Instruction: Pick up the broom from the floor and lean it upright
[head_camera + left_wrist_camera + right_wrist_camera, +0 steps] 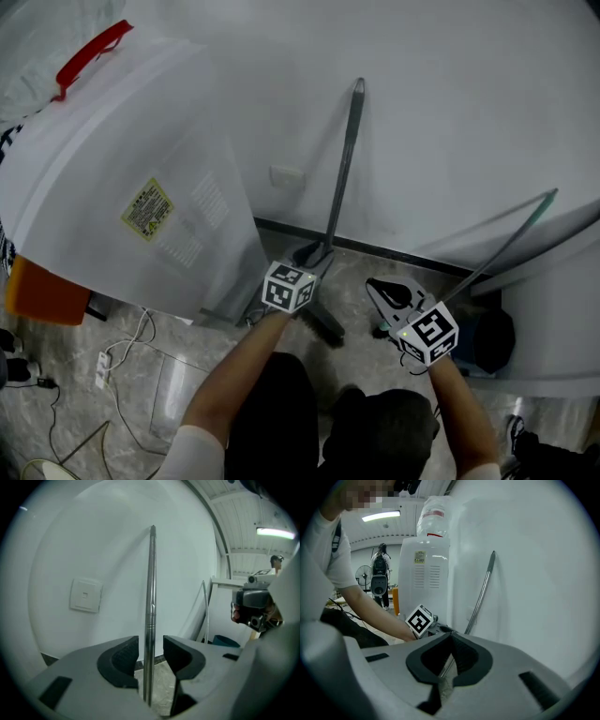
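Left tongs (151,654) released round the slim metal broom handle (151,588) — right tongs (451,640) clenched, empty.

Yellow label (147,208): print unreadable.

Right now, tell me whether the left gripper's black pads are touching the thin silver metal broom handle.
Apart. The left gripper view shows the broom handle between the pads with a gap each side.

The broom (342,169) leans upright against the white wall (450,112). The left gripper (311,256) sits at its lower handle, with the right gripper (379,288) just beside it.
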`<state>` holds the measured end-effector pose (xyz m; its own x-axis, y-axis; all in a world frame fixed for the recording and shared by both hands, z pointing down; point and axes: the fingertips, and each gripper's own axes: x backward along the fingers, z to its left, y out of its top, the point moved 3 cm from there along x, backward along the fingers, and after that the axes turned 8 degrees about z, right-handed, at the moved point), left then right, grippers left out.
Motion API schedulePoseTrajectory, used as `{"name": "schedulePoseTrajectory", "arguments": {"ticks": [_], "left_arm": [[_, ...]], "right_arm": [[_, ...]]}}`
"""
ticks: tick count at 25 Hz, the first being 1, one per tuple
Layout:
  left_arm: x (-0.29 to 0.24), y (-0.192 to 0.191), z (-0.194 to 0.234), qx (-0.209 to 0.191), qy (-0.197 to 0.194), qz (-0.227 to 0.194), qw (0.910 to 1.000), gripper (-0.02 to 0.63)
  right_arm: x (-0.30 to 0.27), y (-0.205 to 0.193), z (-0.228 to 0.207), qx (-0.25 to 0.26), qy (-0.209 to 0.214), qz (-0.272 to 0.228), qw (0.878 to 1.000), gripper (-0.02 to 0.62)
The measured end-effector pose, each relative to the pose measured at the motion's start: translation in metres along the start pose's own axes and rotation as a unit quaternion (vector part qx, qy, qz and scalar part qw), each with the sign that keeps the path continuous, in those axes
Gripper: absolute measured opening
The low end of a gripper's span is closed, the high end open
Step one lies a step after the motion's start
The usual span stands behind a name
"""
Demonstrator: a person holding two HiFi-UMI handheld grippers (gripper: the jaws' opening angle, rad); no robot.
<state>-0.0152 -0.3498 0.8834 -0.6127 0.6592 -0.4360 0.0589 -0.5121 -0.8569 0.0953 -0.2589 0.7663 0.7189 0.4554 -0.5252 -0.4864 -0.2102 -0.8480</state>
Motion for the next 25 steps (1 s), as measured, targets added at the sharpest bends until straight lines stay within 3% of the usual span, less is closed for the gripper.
{"name": "schedulePoseTrajectory", "arguments": {"ticks": [8, 17, 25], "left_arm": [[0.013, 0.004, -0.005, -0.014, 0.000, -0.004, 0.9999, 0.144], [0.043, 0.015, -0.019, -0.072, -0.006, -0.005, 0.9974, 0.140], [0.064, -0.016, -0.027, -0.103, -0.029, 0.000, 0.9942, 0.103]], "right_arm": [[0.004, -0.001, 0.004, 0.000, -0.003, 0.005, 1.000, 0.002], [0.002, 0.010, 0.006, -0.045, -0.002, -0.023, 0.999, 0.002], [-0.014, -0.030, 0.005, -0.083, -0.013, -0.025, 0.996, 0.002]]}}
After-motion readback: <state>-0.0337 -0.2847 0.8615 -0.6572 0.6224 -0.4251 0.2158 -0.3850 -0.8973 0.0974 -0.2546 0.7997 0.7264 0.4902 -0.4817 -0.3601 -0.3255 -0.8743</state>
